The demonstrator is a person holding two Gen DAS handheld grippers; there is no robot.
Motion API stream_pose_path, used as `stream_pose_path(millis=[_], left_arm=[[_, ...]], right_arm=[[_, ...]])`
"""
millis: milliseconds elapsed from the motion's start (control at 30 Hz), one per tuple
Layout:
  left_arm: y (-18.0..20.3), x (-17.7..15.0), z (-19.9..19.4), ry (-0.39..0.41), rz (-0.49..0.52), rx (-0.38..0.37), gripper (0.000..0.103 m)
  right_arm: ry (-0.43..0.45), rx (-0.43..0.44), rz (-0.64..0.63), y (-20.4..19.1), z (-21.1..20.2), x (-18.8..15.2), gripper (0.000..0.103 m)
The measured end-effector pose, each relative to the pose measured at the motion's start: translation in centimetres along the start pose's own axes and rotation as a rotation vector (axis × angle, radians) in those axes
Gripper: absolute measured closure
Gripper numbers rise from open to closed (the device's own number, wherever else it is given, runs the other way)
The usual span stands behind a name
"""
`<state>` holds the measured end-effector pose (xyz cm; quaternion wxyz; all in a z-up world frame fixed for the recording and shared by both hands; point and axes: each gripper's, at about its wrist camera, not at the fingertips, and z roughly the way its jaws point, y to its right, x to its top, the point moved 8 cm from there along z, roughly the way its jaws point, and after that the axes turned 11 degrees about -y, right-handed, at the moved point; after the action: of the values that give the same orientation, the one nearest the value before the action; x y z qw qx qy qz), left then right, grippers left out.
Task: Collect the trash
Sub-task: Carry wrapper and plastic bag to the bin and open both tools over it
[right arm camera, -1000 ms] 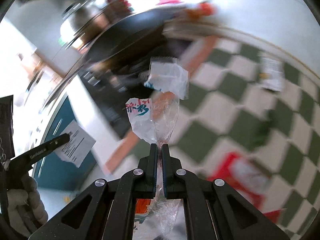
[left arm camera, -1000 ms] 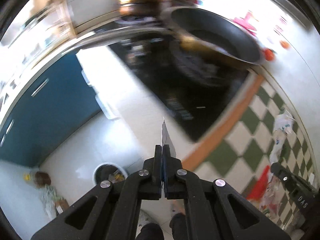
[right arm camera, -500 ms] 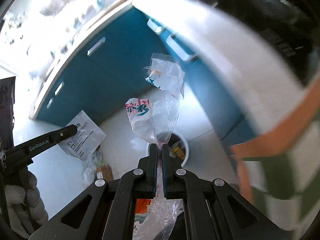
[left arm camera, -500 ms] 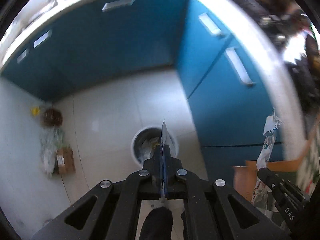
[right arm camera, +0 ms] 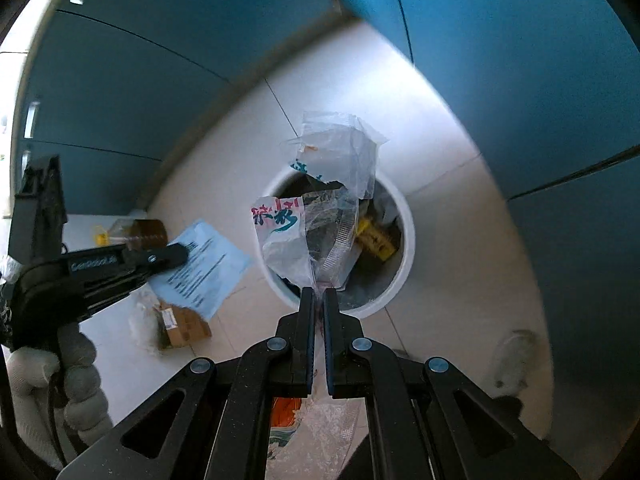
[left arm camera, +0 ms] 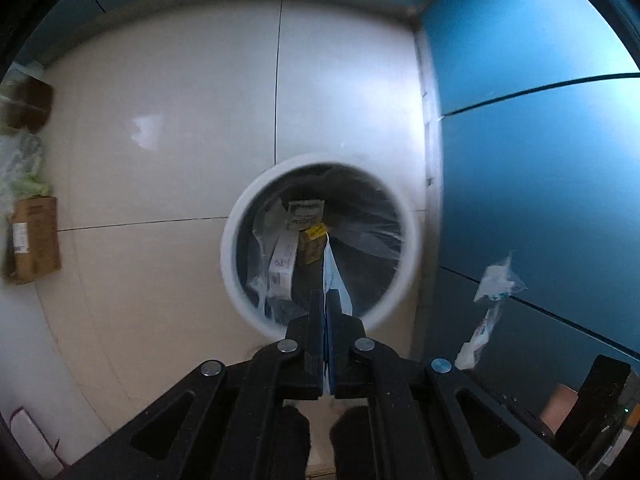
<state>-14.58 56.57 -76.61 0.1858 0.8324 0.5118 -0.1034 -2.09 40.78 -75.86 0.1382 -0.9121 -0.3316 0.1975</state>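
A round white trash bin (left arm camera: 230, 252) (right arm camera: 406, 240) with a dark liner stands on the floor; boxes and wrappers lie inside. My left gripper (left arm camera: 323, 294) hangs just above the bin's near rim, shut on a sheet of printed paper (left arm camera: 332, 272) seen edge-on. In the right wrist view the same paper (right arm camera: 204, 266) shows flat and pale blue, pinched by the left gripper (right arm camera: 182, 256) in a gloved hand (right arm camera: 52, 376). My right gripper (right arm camera: 318, 294) is shut on a clear plastic wrapper (right arm camera: 316, 216) with red and teal print, hanging over the bin. That wrapper (left arm camera: 490, 300) also shows at the right of the left wrist view.
Blue cabinet doors (left arm camera: 532, 160) (right arm camera: 520, 60) stand close beside the bin. A cardboard box (left arm camera: 34, 238) and bagged clutter (left arm camera: 20, 164) lie against the far wall. A brown bottle (right arm camera: 146, 230) and a small carton (right arm camera: 182, 324) lie on the pale tiled floor (left arm camera: 160, 140).
Both grippers have swung from the stove and checkered countertop down to the floor, each still holding its piece. The bin has grown from small to filling the middle of both views.
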Motion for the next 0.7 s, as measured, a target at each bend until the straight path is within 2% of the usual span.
stream_pose_path(millis=[133,233,433,500,533,567,633,667,700], left_arm=[[-0.5,2.3,6.9,-0.081,0.011,0.033,0.103],[-0.8,3.2,10.1,-0.116,0.036,0.066,0.103],[-0.7,3.3,10.9,-0.120,0.060,0.102,0.101],[-1.0,3.0,10.5,-0.124,0.056,0.110,0.100],[-1.2,2.9,10.0,-0.117,0.057,0.125,0.100],[-1.4,3.1,9.9,-0.108,0.058,0.139,0.098],[-1.6,3.0,8.8,-0.086,0.056,0.150,0.089],[-1.8,2.9,8.0,-0.067,0.050,0.156,0.073],[-2.1,2.8,7.3,-0.053,0.043,0.167,0.051]], right_arm=[[-0.069,-0.022,-0.018,2.2,8.3,2.2,0.099],[-0.113,-0.056,-0.042,3.4,12.4,3.0,0.099],[-0.176,-0.100,-0.076,4.2,15.9,3.7,0.097],[-0.184,-0.134,-0.093,4.1,16.0,4.2,0.090],[-0.185,-0.142,-0.095,3.8,15.9,4.4,0.075],[-0.180,-0.147,-0.097,3.3,15.6,4.2,0.056],[-0.163,-0.168,-0.111,3.2,14.5,4.4,0.043],[-0.159,-0.174,-0.120,3.2,14.0,4.3,0.039],[-0.156,-0.180,-0.126,3.1,13.6,4.3,0.036]])
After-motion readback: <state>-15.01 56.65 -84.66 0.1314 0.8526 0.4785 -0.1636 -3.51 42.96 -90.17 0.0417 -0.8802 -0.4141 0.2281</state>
